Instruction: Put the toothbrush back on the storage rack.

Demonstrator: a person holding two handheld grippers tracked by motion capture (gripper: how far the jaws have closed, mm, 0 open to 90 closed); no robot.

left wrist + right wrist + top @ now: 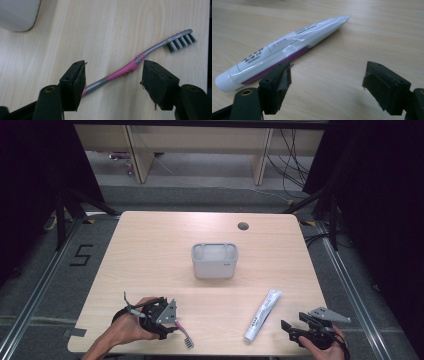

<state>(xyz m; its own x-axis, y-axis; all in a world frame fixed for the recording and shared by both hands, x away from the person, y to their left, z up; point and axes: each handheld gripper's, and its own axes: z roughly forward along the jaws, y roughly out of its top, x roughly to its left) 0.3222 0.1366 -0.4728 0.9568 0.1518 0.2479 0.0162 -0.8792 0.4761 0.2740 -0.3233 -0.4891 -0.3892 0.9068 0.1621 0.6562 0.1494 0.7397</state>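
Note:
A pink and grey toothbrush (125, 71) lies flat on the wooden table, bristles toward the front edge (186, 336). My left gripper (113, 85) is open, one jaw on each side of the handle, not touching it; in the high view the left gripper (167, 324) sits at the front left. A white toothpaste tube (282, 51) with a purple stripe lies on the table at the front right (263, 315). My right gripper (327, 87) is open just right of the tube, jaws apart from it; from above the right gripper (292, 327) is near the front edge.
A grey rectangular holder (214, 260) stands upright in the middle of the table, its corner showing in the left gripper view (18, 15). A round cable hole (243, 226) is near the back edge. The table's front edge (215, 352) is close to both hands.

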